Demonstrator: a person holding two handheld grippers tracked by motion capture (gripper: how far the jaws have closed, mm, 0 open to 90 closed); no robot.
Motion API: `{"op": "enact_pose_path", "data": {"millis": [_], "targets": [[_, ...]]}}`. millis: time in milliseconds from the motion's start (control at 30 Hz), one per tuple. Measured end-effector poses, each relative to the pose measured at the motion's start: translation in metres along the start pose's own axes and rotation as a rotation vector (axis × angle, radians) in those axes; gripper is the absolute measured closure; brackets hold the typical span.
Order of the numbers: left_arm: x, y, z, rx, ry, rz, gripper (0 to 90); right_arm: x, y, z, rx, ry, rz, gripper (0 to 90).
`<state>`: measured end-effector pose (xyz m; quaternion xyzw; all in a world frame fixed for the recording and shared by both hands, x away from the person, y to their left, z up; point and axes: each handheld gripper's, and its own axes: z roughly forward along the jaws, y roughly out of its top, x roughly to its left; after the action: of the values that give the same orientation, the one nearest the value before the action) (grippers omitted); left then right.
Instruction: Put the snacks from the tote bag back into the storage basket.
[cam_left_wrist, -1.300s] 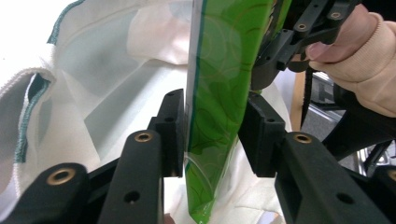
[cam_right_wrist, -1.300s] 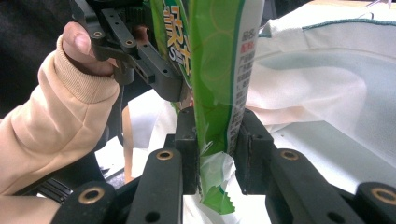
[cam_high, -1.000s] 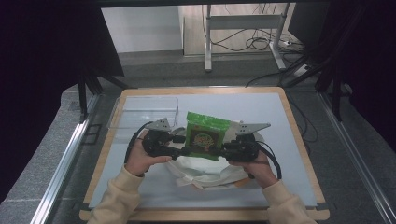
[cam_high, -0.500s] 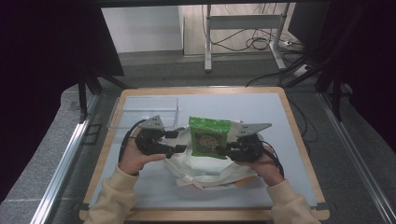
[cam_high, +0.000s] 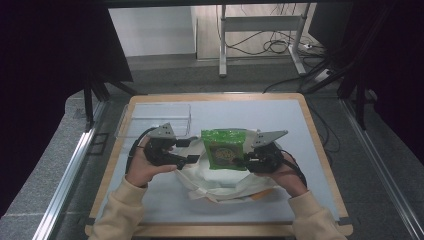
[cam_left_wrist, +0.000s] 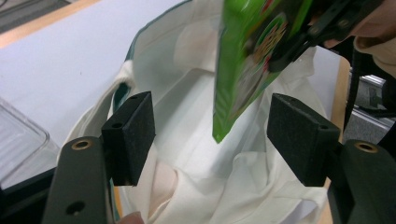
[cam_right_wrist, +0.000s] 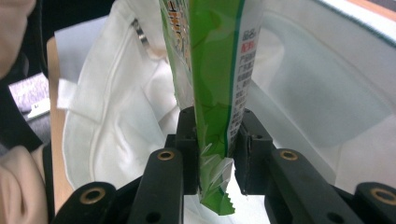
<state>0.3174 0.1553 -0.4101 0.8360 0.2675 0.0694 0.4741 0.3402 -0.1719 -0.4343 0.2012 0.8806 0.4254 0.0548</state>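
Overhead, the green snack bag (cam_high: 224, 149) hangs over the white tote bag (cam_high: 220, 182), pinched at its edge by the right gripper (cam_high: 248, 161); the left gripper (cam_high: 192, 151) sits just beside it. Along the left gripper's jaws, which have just been opening, the pads (cam_left_wrist: 130, 133) stand wide, nothing gripped. Along the right gripper's jaws, both pads (cam_right_wrist: 187, 140) clamp the packet's sealed edge.
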Motion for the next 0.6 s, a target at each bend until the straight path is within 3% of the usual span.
{"op": "enact_pose_path", "data": {"millis": [200, 300, 433, 600], "targets": [[-0.002, 0.013, -0.001, 0.021, 0.005, 0.043, 31.9, -0.001, 0.002, 0.005, 0.050, 0.010, -0.032, 73.5], [-0.002, 0.023, 0.000, 0.040, -0.020, 0.063, 31.8, -0.002, 0.005, 0.009, 0.096, 0.014, -0.044, 73.5], [-0.004, 0.035, 0.004, 0.102, -0.046, 0.125, 31.2, -0.002, 0.008, 0.013, 0.152, 0.024, -0.072, 73.5], [0.001, 0.043, 0.013, 0.160, -0.064, 0.155, 31.4, -0.001, 0.013, 0.015, 0.187, 0.028, -0.109, 73.5]]}}
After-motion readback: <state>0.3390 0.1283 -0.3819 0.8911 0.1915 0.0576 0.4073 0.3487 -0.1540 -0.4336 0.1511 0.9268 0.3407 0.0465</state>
